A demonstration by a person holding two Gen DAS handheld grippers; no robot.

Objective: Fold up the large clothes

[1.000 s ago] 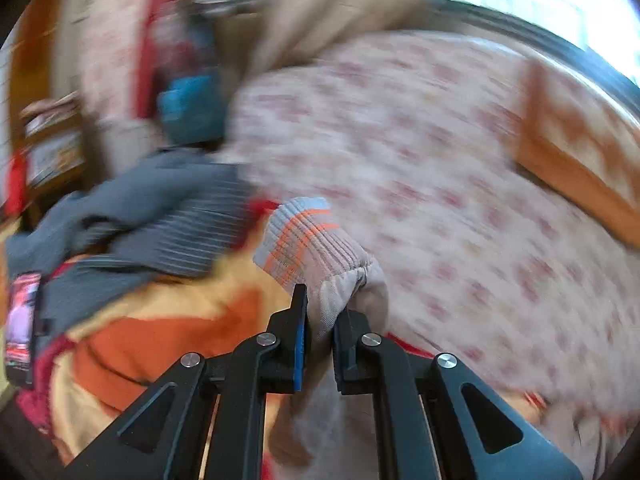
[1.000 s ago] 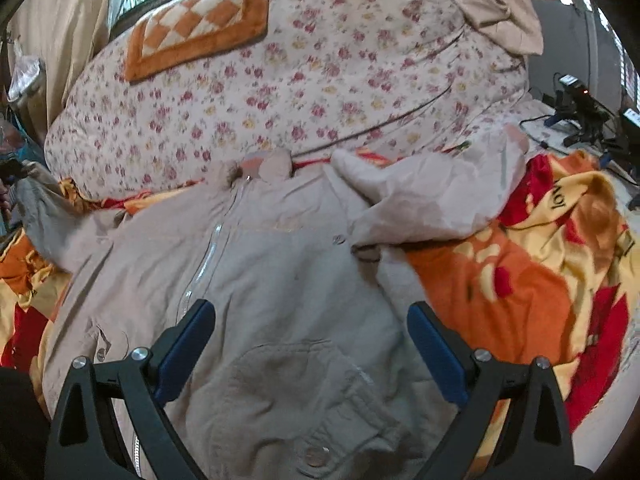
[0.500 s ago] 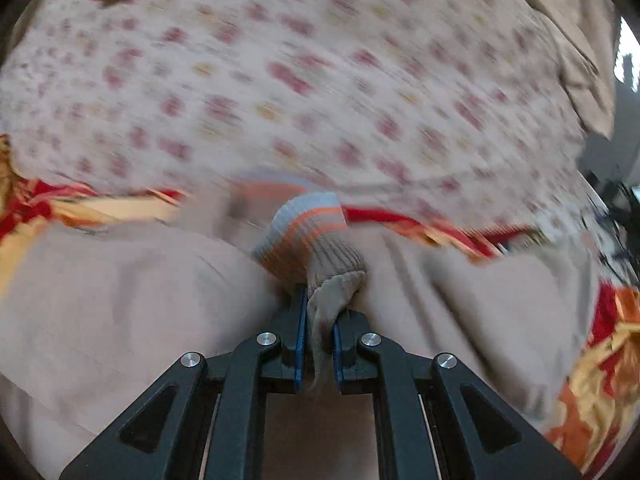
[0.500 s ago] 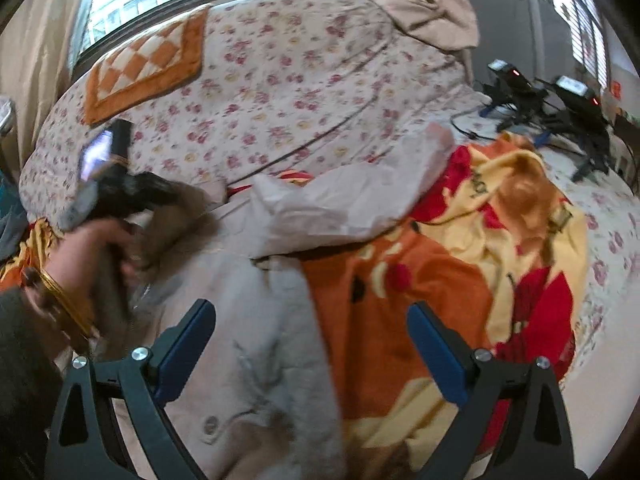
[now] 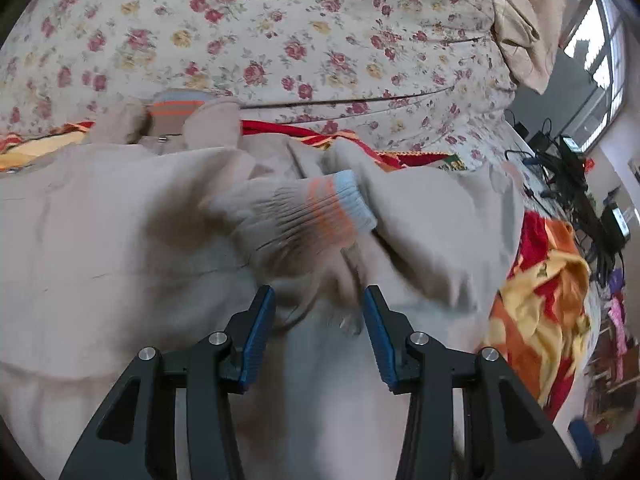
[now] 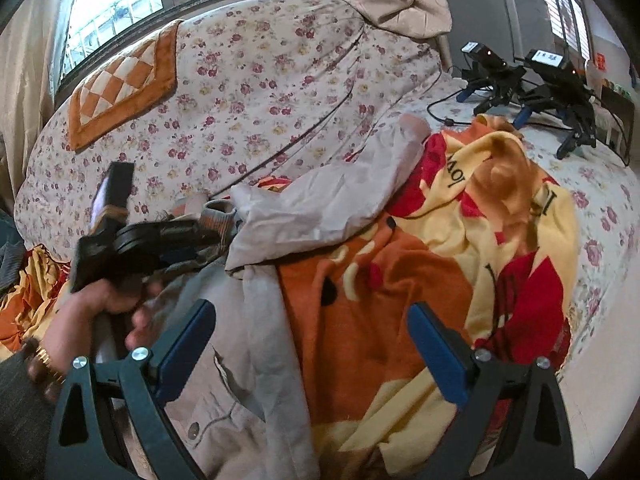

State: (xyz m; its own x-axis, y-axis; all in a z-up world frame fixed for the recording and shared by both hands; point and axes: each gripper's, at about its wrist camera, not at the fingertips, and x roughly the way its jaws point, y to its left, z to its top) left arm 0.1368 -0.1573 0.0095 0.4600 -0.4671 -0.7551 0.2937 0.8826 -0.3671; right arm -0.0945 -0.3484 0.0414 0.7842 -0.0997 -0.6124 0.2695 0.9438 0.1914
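While my left hand (image 6: pixel 86 312) grips its handle low on the left of the right wrist view, knuckles curled and a beaded bracelet (image 6: pixel 42 360) at the wrist, the left gripper (image 5: pixel 318 322) tips steeply down over the beige jacket (image 5: pixel 100 240). Its jaws are opening, blue pads clear of the cloth; the sleeve's ribbed cuff (image 5: pixel 320 212), striped orange and pale blue, lies just beyond the fingertips on the jacket's front, released and a little blurred. The jacket is spread across the orange, yellow and red blanket (image 6: pixel 400 300), collar toward the floral quilt (image 5: pixel 280 32), with the other sleeve (image 6: pixel 332 200) thrown out to the right, lining showing.

My right gripper (image 6: pixel 312 354) hovers with its jaws wide apart and nothing between them, above the jacket's edge and the blanket.

Black letters are printed on the blanket near its upper fold, but I cannot make out a word. Two white labels sit on the black devices (image 6: pixel 520 76) at the far right; I cannot read them.
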